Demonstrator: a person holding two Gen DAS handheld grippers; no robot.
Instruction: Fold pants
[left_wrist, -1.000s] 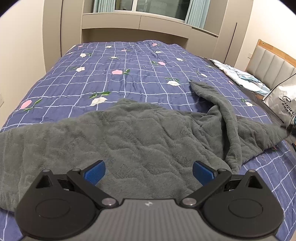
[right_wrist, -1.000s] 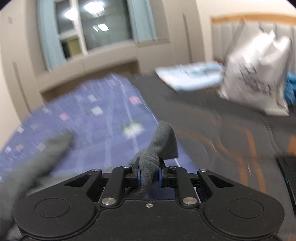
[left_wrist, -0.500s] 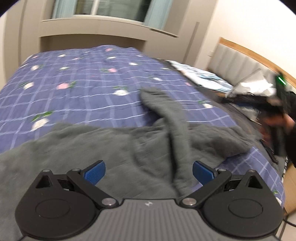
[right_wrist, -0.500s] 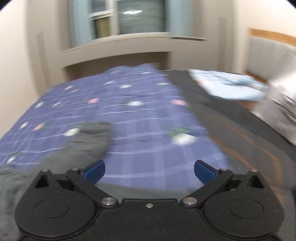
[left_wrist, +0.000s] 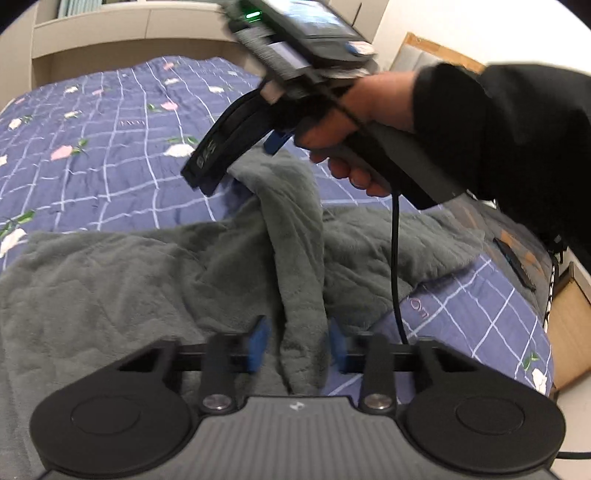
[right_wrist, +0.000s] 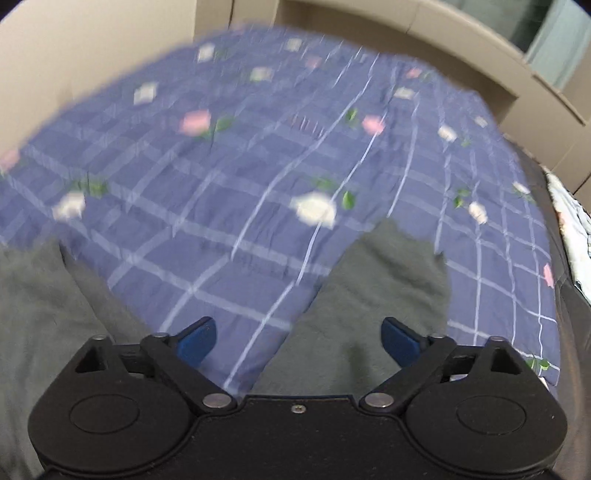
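One pair of grey fleece pants (left_wrist: 155, 273) lies crumpled across the near edge of the bed (left_wrist: 110, 122), spreading from the near left corner toward the right side, with one leg bunched into a raised ridge that runs from near the middle of the bed down to the left gripper (left_wrist: 295, 345). That gripper's two blue pads sit either side of the ridge with the cloth between them, partly closed; whether they already pinch it I cannot tell. The right gripper (right_wrist: 297, 338) stands wide open and holds nothing, hovering above the end of a leg (right_wrist: 391, 273) that lies on the blue checked bedspread (right_wrist: 258, 166). In the left wrist view the right hand (left_wrist: 354, 122) and its tool hang over the same ridge, and one black cable (left_wrist: 394, 266) dangles down just beside the left gripper. The risk, as I judge it, is that the left pads grab only a loose outer layer, so the leg slides out or drags the whole heap into a worse tangle when lifted; the cable could also snag in the cloth or the pads. Blur in the right wrist view suggests fast motion, which could make an aimed grasp miss the hem.
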